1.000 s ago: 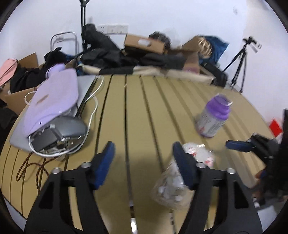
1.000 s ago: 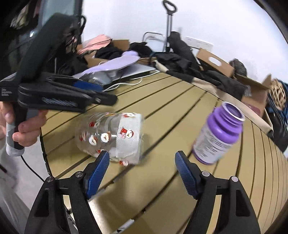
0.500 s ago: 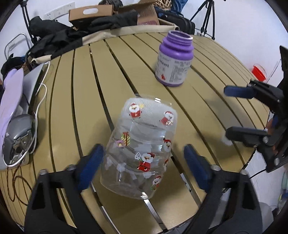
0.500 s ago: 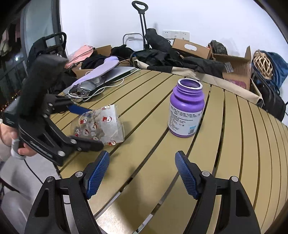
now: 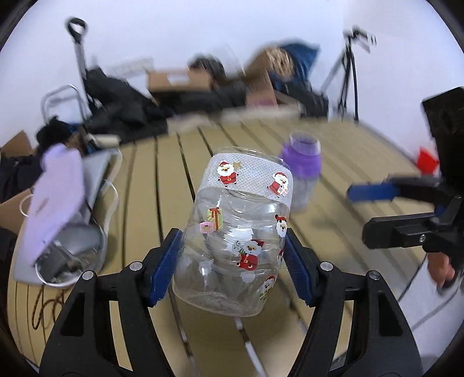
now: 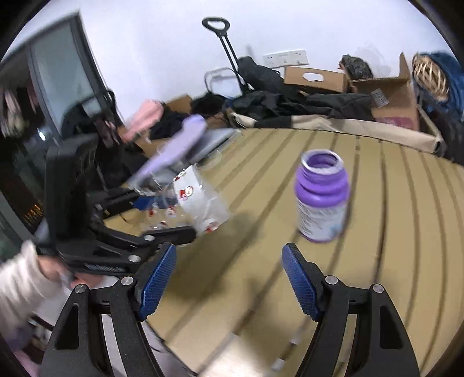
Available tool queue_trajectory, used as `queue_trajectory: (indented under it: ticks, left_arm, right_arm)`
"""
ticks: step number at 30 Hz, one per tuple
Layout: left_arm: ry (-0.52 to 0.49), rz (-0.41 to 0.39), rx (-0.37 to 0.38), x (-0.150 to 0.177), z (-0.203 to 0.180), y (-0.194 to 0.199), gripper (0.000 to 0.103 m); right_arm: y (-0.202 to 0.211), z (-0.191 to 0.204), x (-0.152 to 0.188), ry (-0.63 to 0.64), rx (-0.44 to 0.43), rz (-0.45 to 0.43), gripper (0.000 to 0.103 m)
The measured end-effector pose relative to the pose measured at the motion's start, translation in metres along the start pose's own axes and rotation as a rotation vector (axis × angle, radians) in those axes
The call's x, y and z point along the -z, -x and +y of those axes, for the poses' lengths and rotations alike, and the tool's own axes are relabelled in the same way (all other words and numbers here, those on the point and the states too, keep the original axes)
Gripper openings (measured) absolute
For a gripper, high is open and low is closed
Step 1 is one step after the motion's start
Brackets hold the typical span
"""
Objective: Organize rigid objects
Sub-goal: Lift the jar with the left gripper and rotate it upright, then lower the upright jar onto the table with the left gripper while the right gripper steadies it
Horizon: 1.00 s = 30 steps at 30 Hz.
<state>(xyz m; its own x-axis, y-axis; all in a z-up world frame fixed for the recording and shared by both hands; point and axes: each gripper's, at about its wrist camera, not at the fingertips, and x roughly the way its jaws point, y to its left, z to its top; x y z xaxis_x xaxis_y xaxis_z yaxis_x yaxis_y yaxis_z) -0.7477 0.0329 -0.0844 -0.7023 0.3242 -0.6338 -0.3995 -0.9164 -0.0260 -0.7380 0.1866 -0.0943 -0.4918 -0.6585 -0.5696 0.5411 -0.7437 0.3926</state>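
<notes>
A clear plastic jar [image 5: 237, 232] with Santa stickers sits tilted between the blue pads of my left gripper [image 5: 232, 269], which is shut on its sides and holds it off the slatted wooden table [image 5: 252, 333]. The right wrist view shows the same jar [image 6: 200, 197] in the left gripper [image 6: 165, 216], with its shadow on the table. A purple bottle [image 6: 322, 200] without a cap stands upright ahead and to the right of my right gripper [image 6: 229, 278], which is open and holds nothing. From the left wrist, the bottle [image 5: 303, 165] is behind the jar and the right gripper [image 5: 358, 214] is at the right.
A grey laptop with a lilac pouch [image 5: 58, 191] and white cables lies on the table's left side. Cardboard boxes [image 6: 316, 76] and dark clothes [image 6: 290, 101] crowd the far edge. A tripod [image 5: 348, 72] and a trolley handle [image 6: 216, 23] stand beyond it. A person's sleeved hand [image 6: 26, 275] holds the left gripper.
My left gripper closed on the Santa jar and raised it off the table, tilting it more upright. The right gripper swung slightly; the purple bottle stayed in place.
</notes>
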Motion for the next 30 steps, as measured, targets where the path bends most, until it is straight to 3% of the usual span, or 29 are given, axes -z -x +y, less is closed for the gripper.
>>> queue_trajectory:
  ticks: [4,7,10,17,20,26,30]
  left_arm:
    - [0.032,-0.154,-0.036,-0.009,0.002,0.022,0.065]
    - [0.037,-0.21,-0.037,-0.016,0.002,0.026,0.065]
    - [0.039,-0.25,-0.029,-0.018,0.001,0.027,0.065]
    - [0.055,-0.296,0.0,-0.018,0.011,0.026,0.065]
    - [0.052,-0.3,0.018,-0.018,0.012,0.022,0.063]
    - [0.044,-0.283,0.022,-0.02,0.015,0.007,0.066]
    - [0.041,-0.258,0.038,-0.025,0.021,-0.006,0.08]
  right_arm:
    - [-0.003,0.001,-0.028,-0.083,-0.123,-0.043,0.08]
    - [-0.012,0.003,-0.047,-0.125,-0.209,-0.048,0.08]
    - [-0.027,0.01,-0.062,-0.109,-0.201,-0.024,0.08]
    - [-0.057,0.006,-0.084,-0.161,-0.307,0.033,0.08]
    - [-0.062,0.0,-0.089,-0.148,-0.255,0.037,0.071]
    - [-0.068,0.006,-0.094,-0.016,-0.181,0.032,0.068]
    - [-0.066,0.026,-0.097,0.199,-0.015,-0.009,0.068]
